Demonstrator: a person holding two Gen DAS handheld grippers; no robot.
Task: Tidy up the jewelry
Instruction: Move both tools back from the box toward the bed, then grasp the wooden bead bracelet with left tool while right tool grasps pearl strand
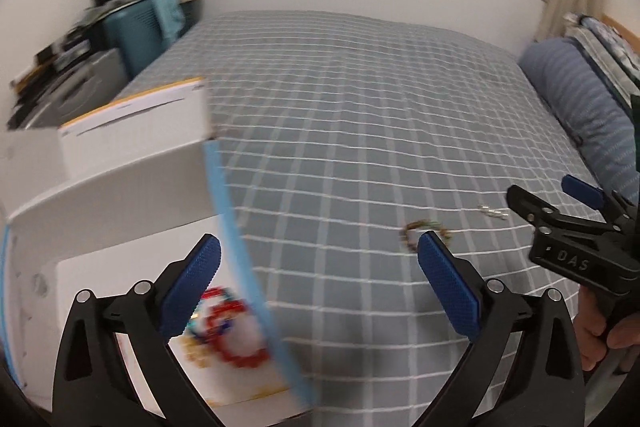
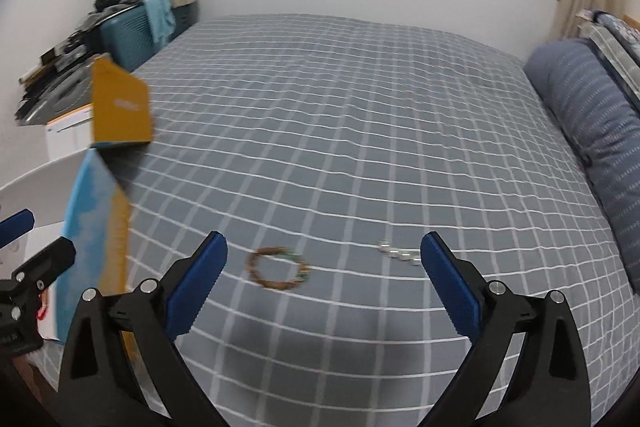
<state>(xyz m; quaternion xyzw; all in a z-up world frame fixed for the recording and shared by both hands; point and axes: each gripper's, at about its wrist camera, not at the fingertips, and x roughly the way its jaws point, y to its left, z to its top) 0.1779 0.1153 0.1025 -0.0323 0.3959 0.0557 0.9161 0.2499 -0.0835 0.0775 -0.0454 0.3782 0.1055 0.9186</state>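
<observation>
Across the bed (image 2: 360, 131) stretches a grey-blue cover with a thin white grid, soft and faintly rippled, and the jewelry lies directly on it. A brown beaded bracelet (image 2: 278, 269) forms a small closed ring with a few green beads on its right side; just to its right, apart from it, a short silver chain (image 2: 400, 253) of pale shiny links lies in a crooked line. At the bed's left edge sits an open white cardboard box (image 1: 120, 195) with a light blue rim and a yellow-orange flap standing up at its far end; inside, on the white floor, a red beaded bracelet (image 1: 236, 337) lies among blurred teal and yellow pieces that cannot be made out. The left gripper (image 1: 318, 267) hangs over the box's right wall, one ribbed blue pad above the box interior and the other over the cover, its black jaws wide apart and holding nothing. The right gripper (image 2: 322, 267) is low over the cover and points along the bed, jaws spread equally wide and empty, with the brown bracelet and the chain both lying between its fingertips in the right wrist view. A striped blue pillow (image 2: 592, 115) lies along the right side of the bed.
</observation>
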